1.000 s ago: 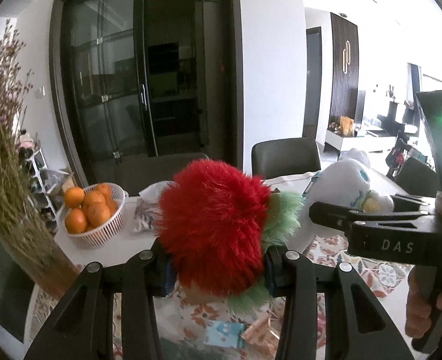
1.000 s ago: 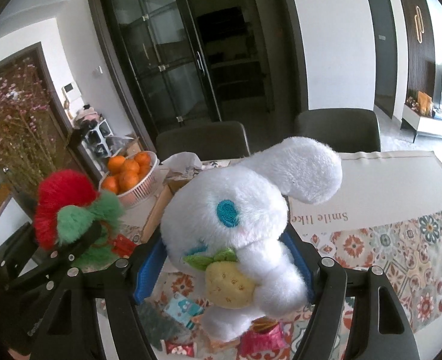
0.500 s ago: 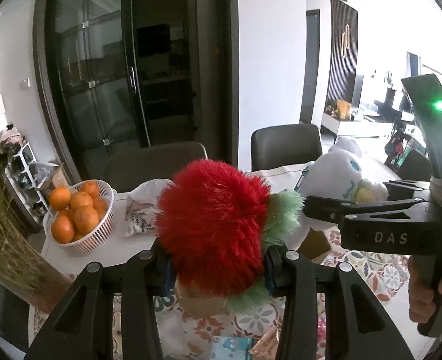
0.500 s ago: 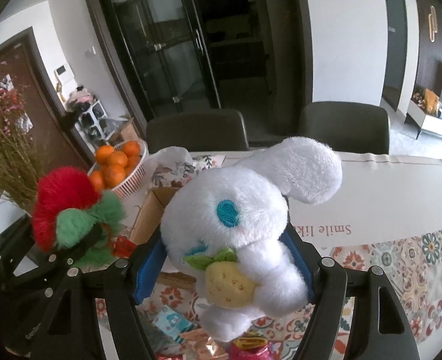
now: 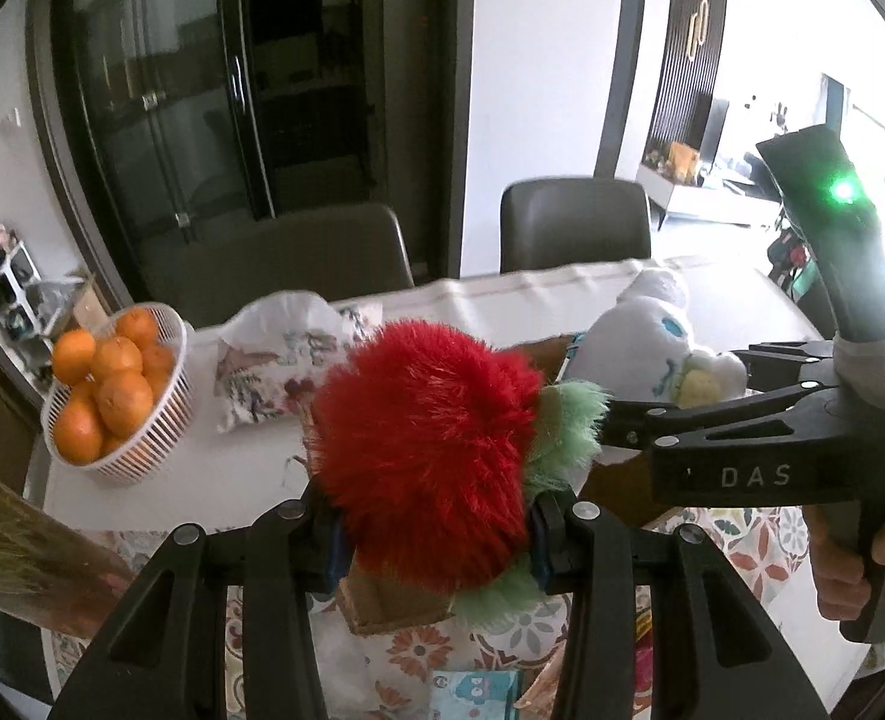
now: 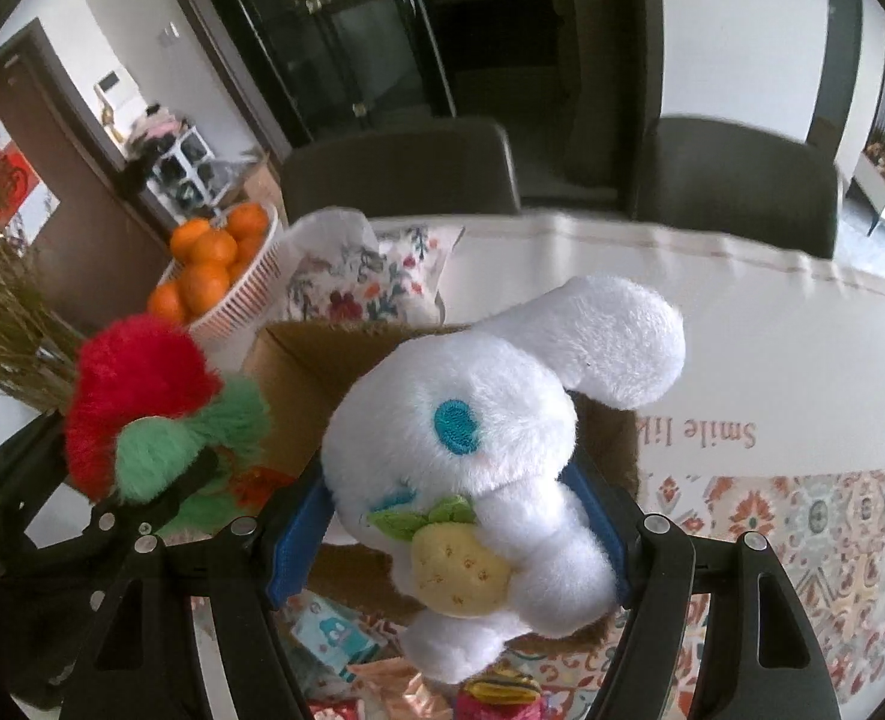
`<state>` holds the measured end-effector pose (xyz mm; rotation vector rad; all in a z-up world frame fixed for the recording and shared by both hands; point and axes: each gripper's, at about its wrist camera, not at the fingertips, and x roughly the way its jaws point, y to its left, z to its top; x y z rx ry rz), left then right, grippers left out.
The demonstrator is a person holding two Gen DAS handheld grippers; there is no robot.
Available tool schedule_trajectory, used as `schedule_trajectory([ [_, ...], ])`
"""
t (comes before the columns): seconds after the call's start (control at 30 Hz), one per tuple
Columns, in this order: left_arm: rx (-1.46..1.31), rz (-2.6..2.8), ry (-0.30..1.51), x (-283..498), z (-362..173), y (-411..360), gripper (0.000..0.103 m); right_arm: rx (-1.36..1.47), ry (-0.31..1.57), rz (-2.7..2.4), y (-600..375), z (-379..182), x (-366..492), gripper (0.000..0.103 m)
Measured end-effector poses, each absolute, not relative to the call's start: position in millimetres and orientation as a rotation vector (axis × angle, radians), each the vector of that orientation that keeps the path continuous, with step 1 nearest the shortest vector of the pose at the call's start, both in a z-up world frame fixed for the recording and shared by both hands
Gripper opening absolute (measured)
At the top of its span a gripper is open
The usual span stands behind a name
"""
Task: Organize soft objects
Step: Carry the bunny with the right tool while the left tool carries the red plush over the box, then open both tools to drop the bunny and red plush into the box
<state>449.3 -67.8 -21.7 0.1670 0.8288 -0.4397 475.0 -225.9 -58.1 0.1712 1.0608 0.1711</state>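
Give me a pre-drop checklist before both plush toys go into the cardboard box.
1. Left gripper clamped on the red and green plush: ok.
2. Right gripper clamped on the white plush: ok.
3. Cardboard box open on top: ok.
4. White plush over the box: ok.
5. Red and green plush over the box: cannot tell.
6. Room inside the box for both: cannot tell.

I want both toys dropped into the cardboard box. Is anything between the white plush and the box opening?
Nothing visible. The white plush, held by the right gripper, hangs right over the open box; the red plush is off to its side.
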Motion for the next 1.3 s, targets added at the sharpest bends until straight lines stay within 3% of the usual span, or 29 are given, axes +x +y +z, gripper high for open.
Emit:
schedule_trajectory([
  [0.6, 0.229, -0.487, 1.043, 482, -83, -85, 0.046, 0.086, 1.255, 0.190, -219, -117, 505, 0.076],
  [0.8, 0.243, -0.471, 1.079, 484, -93, -86, 0.070, 0.062, 1.263, 0.208, -215, -116, 507, 0.080],
  [1.1, 0.237, -0.439, 1.077, 480, -87, -83, 0.075, 0.107, 1.211, 0.145, -222, -104, 498, 0.082],
  [1.3, 0.225, -0.405, 1.046, 464, -70, -76, 0.079, 0.089, 1.080, 0.053, -224, -71, 472, 0.082],
])
